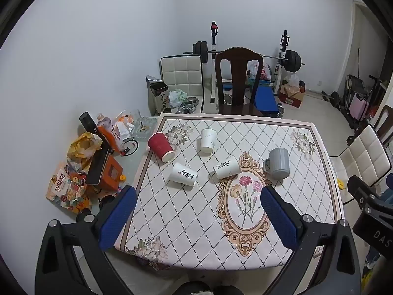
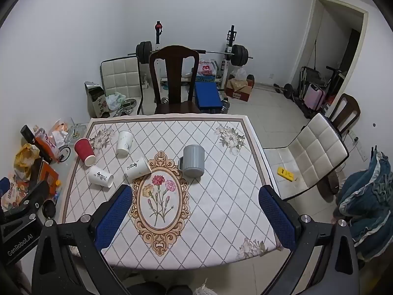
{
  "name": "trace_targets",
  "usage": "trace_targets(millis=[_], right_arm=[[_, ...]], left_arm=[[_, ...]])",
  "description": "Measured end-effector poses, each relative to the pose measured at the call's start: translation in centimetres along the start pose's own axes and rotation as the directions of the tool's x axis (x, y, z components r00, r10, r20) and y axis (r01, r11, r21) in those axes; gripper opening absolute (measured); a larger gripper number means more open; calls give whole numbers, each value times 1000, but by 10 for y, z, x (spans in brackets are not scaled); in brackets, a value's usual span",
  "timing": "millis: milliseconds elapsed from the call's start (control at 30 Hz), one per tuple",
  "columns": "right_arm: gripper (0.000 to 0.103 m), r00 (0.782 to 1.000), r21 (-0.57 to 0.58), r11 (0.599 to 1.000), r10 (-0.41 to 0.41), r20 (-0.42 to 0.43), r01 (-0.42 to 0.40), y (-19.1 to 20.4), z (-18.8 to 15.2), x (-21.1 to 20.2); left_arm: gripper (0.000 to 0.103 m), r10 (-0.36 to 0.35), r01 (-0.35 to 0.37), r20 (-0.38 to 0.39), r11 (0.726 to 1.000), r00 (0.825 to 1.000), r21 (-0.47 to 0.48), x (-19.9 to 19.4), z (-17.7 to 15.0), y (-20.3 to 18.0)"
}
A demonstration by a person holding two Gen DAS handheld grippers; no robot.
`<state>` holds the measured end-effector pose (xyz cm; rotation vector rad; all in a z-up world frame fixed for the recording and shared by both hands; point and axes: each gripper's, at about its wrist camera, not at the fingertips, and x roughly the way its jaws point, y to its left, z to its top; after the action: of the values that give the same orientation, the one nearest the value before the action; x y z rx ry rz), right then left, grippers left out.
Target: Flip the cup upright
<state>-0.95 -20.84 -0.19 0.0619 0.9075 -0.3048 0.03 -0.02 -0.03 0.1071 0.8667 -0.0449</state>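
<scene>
Several cups lie on the patterned tablecloth (image 1: 196, 221). A red paper cup (image 1: 161, 147) lies on its side at the left, also in the right wrist view (image 2: 84, 151). Three white paper cups sit near it: one upside down (image 1: 208, 140), two on their sides (image 1: 184, 174) (image 1: 226, 167). A grey mug (image 1: 278, 163) stands upside down, also in the right wrist view (image 2: 193, 160). My left gripper (image 1: 196, 211) is open and empty above the near table half. My right gripper (image 2: 194, 211) is open and empty too, well short of the cups.
Snack bags, a bottle and boxes (image 1: 83, 167) crowd the table's left side. A dark wooden chair (image 1: 237, 78) stands behind the table, a white padded chair (image 2: 312, 154) at the right. A barbell rack (image 2: 191, 51) stands by the back wall.
</scene>
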Motion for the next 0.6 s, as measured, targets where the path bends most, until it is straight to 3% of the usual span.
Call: trace_targets(millis=[600], right_arm=[[103, 1000, -11, 1000, -6, -5, 6, 4, -2, 3]], left_arm=[[103, -12, 12, -8, 1000, 1000, -15, 1, -3, 5]])
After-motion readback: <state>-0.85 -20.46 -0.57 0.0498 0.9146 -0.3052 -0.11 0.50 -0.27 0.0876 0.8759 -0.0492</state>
